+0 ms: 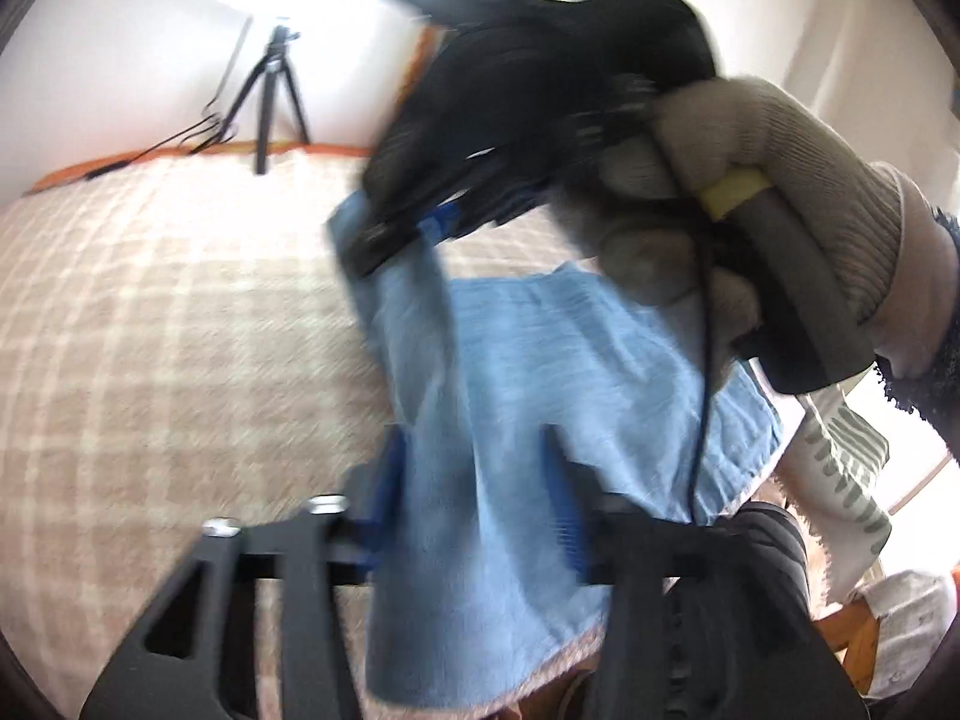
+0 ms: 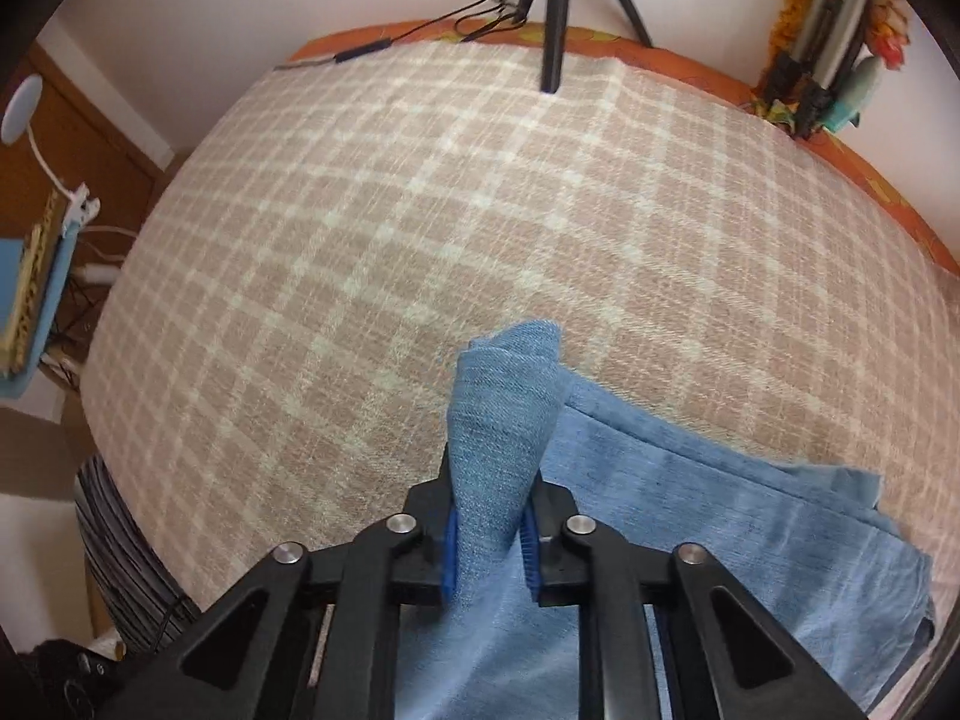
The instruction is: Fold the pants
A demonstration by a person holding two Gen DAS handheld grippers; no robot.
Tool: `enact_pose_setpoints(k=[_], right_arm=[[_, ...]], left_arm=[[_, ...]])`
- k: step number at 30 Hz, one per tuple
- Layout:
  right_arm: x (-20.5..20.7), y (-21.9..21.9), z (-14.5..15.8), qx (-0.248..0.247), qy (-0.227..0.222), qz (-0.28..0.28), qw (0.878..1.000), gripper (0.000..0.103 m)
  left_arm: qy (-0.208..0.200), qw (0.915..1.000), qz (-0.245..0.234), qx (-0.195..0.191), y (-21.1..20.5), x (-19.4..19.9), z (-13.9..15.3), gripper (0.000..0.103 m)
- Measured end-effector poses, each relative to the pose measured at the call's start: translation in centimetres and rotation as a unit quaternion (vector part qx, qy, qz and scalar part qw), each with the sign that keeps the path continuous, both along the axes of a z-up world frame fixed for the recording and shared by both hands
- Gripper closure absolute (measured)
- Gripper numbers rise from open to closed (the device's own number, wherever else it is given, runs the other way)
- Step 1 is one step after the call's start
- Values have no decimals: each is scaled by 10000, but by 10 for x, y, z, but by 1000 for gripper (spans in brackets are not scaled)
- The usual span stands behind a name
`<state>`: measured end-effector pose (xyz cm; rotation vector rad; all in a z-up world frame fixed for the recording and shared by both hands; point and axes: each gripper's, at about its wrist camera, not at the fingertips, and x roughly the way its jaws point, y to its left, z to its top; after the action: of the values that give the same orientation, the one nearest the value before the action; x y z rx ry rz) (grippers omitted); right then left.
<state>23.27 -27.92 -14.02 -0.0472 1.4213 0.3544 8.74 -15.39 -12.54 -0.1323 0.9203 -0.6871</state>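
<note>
Light blue denim pants (image 1: 528, 372) lie partly on the plaid bed cover. My left gripper (image 1: 474, 468) holds a fold of the pants between its blue-padded fingers, lifted off the bed. My right gripper (image 1: 390, 240) shows in the left wrist view, held by a gloved hand (image 1: 750, 192), pinching another part of the same cloth higher up. In the right wrist view the right gripper (image 2: 489, 534) is shut on a bunched edge of the pants (image 2: 510, 420), and the remaining pants cloth (image 2: 750, 528) spreads to the right on the bed.
The bed has a beige plaid cover (image 2: 420, 240) with an orange edge (image 2: 870, 180). A black tripod (image 2: 555, 12) with a cable stands at the far edge; it also shows under a bright lamp in the left wrist view (image 1: 273, 102). A wooden shelf (image 2: 42, 252) stands on the left.
</note>
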Motion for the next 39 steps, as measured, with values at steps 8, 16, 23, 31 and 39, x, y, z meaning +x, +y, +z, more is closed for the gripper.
enact_pose_setpoints(k=[8,16,23,31,39], right_arm=[[-4,-15,6,375,-195,-293,9987,95],[-9,-39,21,891,-462,-660,9928,96],[-20,-80,54,1205,-859,-946,9845,97],[-43,-155,108,1401,-1449,-1406,9693,97],[-74,-246,125,1212,-1748,-2057,9552,98]], left_arm=[[847,9956,50,-392,7,3,-29,60],[314,9972,-327,-588,-10,-3,1,91],[17,9924,-870,-870,-43,-4,34,92],[-286,9788,-1695,-1116,-100,-8,73,92],[-260,9642,-2435,-1017,-164,-17,79,82]])
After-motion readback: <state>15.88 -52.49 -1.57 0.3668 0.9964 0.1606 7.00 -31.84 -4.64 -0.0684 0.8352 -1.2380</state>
